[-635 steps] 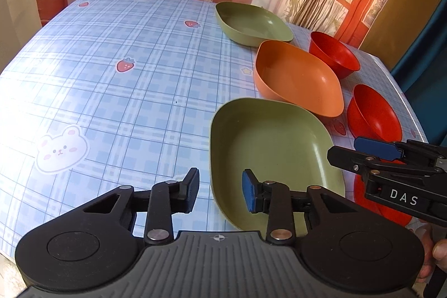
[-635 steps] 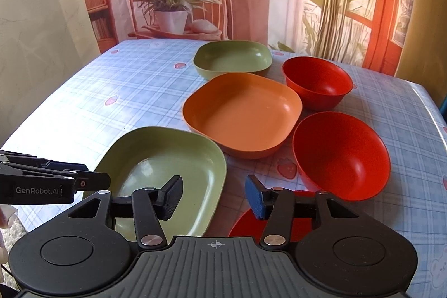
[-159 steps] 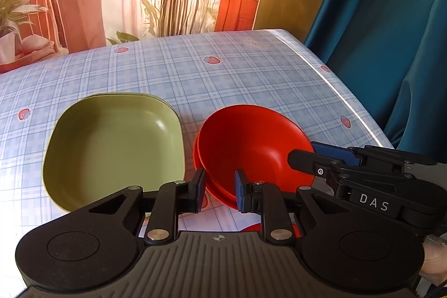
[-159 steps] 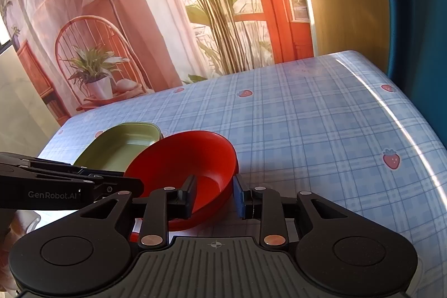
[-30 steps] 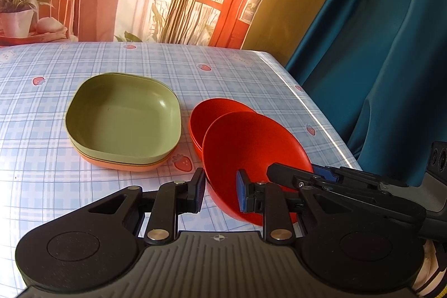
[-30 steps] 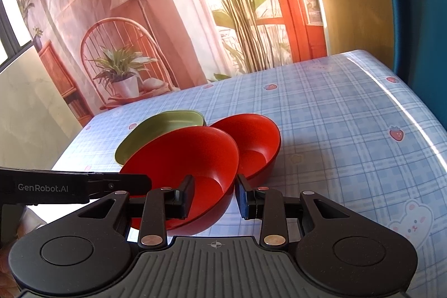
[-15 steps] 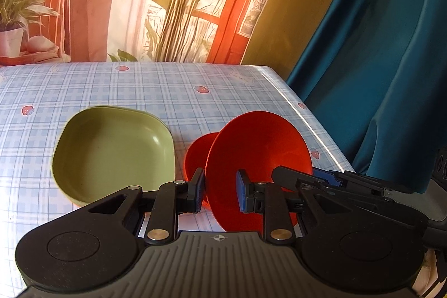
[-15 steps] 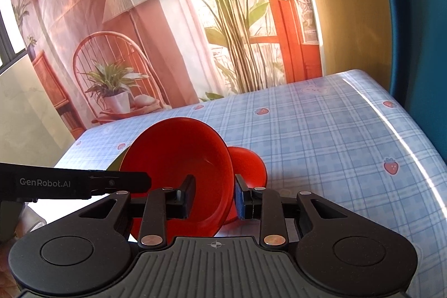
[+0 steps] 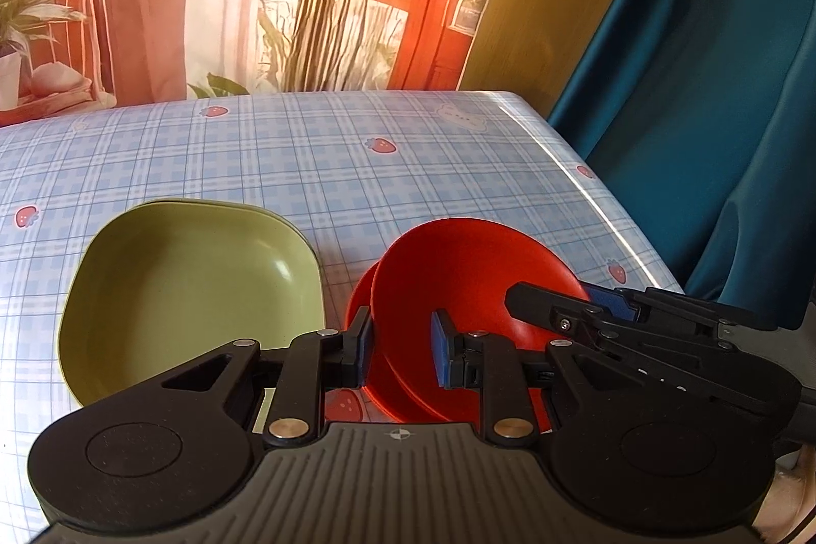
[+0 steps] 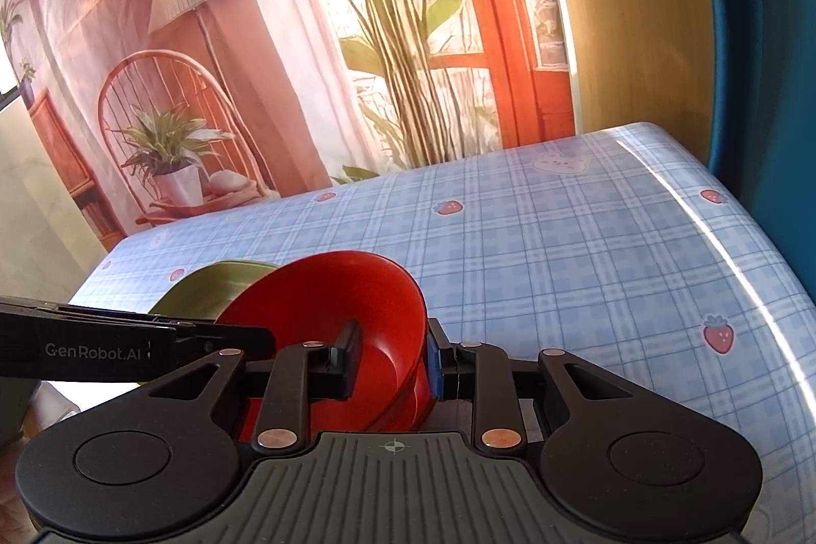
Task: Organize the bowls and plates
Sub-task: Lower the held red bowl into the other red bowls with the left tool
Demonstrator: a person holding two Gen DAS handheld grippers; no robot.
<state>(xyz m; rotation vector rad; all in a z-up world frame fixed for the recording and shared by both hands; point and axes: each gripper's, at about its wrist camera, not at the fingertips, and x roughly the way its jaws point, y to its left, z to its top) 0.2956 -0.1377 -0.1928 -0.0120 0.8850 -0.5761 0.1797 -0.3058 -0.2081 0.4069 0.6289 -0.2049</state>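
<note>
Clamping the red bowl (image 9: pixel 474 289) rim, left gripper (image 9: pixel 398 347) and right gripper (image 10: pixel 390 358), lower bowl (image 9: pixel 377 370) beneath

Blue plaid tablecloth (image 9: pixel 316 156), teal curtain (image 9: pixel 714 85), printed backdrop (image 10: pixel 255 34)

You are working in bright, warm daylight in both views. A hard streak of glare is running along the right edge of the tablecloth (image 9: pixel 586 187), and it is washing out the near left corner too. The red bowl (image 10: pixel 336 289) is glowing saturated, its inside falling into shadow. Fisheye distortion is bending the table edge and the teal curtain (image 9: pixel 714 85) at the frame borders, with dark vignetting in the upper corners. Focus is holding sharp throughout.
</note>
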